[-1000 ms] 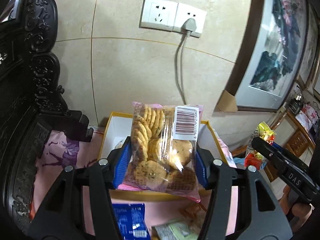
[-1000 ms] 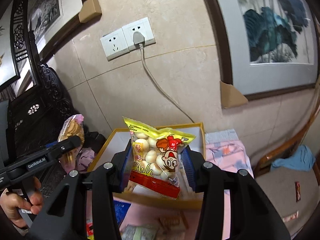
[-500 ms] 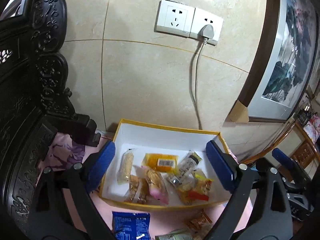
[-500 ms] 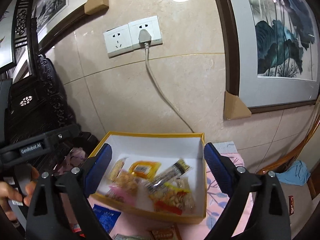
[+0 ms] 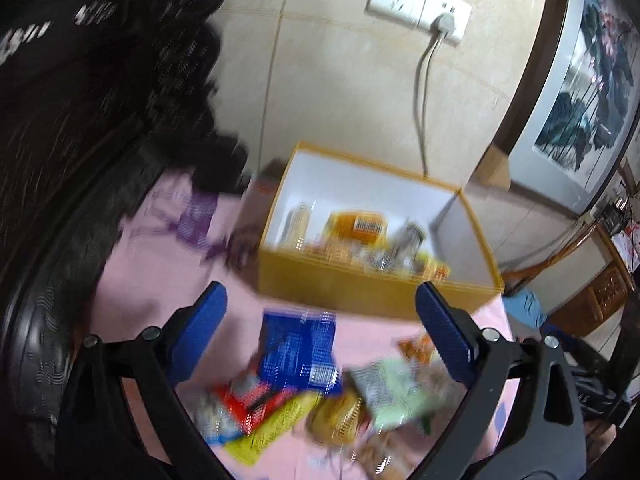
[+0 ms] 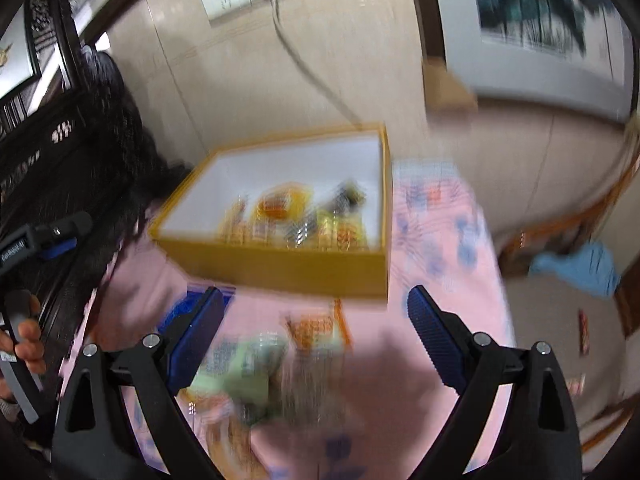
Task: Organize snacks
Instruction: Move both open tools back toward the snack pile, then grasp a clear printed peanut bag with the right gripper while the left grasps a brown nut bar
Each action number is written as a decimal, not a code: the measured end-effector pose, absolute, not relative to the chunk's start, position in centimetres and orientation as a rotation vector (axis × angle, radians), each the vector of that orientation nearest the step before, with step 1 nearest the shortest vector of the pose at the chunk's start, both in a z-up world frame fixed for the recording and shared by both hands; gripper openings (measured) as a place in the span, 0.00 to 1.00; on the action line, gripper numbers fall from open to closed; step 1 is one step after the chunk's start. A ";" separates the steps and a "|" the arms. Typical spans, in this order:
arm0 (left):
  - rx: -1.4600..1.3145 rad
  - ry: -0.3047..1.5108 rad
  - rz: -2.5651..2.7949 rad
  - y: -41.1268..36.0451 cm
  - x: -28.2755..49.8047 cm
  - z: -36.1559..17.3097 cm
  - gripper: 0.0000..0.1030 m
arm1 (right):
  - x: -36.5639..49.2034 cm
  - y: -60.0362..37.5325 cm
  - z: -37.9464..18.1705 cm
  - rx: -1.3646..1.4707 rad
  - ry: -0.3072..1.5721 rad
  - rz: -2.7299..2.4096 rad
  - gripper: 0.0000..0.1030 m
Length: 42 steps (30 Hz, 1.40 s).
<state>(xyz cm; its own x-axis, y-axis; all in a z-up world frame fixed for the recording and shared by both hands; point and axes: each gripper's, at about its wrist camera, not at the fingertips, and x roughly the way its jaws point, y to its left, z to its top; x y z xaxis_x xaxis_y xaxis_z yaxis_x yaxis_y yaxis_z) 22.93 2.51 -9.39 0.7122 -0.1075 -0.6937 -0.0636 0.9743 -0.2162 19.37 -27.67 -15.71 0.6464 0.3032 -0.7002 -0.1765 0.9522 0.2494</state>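
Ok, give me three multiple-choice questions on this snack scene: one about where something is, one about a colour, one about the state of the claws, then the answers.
1. Where does the blue packet lie?
A. inside the box
B. on the pink cloth in front of the box
C. on the floor

2. What colour is the outside of the box?
A. yellow
B. green
C. black

3. How are the left claw and right claw?
A. both shut on snacks
B. only the left holds a snack
C. both open and empty

Answers: 1 B, it rests on the pink cloth near the box's front wall. 2 A, the walls are yellow, white inside. 3 C, the blue pads stand wide apart with nothing between them.
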 end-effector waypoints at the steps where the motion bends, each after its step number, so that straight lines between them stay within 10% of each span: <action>1: -0.239 0.793 -0.020 2.6 22.3 -9.9 0.94 | 18.5 -27.7 -16.8 0.162 0.860 0.279 0.91; 28: -0.277 0.983 0.022 3.6 13.0 -14.7 0.94 | 22.4 -22.3 -26.2 -0.168 1.125 0.451 0.91; 33: -0.268 0.989 0.015 3.5 13.3 -14.8 0.94 | 22.6 -22.1 -27.2 -0.157 1.159 0.449 0.51; 42: -0.269 1.039 -0.041 1.7 14.8 -15.9 0.94 | 15.4 -26.9 -25.4 -0.031 1.122 0.359 0.41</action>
<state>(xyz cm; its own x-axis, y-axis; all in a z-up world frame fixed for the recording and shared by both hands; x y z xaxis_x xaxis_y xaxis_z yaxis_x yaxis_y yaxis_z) 14.82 1.65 -15.91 0.5092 -0.1601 -0.8456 -0.0933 0.9665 -0.2392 15.40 -26.87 -25.37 0.3824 0.2665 -0.8847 -0.2971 0.9421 0.1554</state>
